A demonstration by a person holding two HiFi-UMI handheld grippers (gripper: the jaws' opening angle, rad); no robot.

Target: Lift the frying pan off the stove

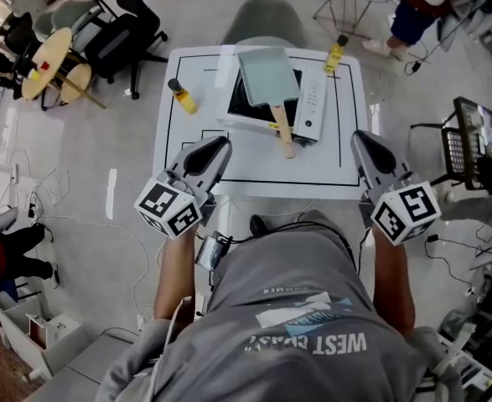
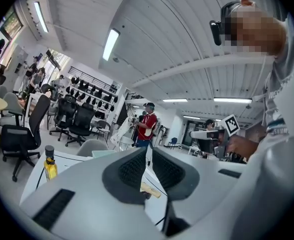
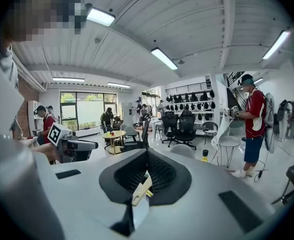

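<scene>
Left fingers [image 2: 131, 170] closed, empty | right fingers [image 3: 163, 173] closed, empty | frying pan [image 1: 268, 75] on stove [image 1: 313, 103], ahead between them, apart

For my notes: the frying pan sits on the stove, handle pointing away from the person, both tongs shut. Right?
No: the head view shows the handle of the frying pan pointing toward the person. The rest holds.

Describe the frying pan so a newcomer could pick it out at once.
Find the white table with black lines; at its middle sits a white stove with black glass top. On it lies the pale green rectangular frying pan, the only thing there with a light wooden handle, which points toward the person.
</scene>
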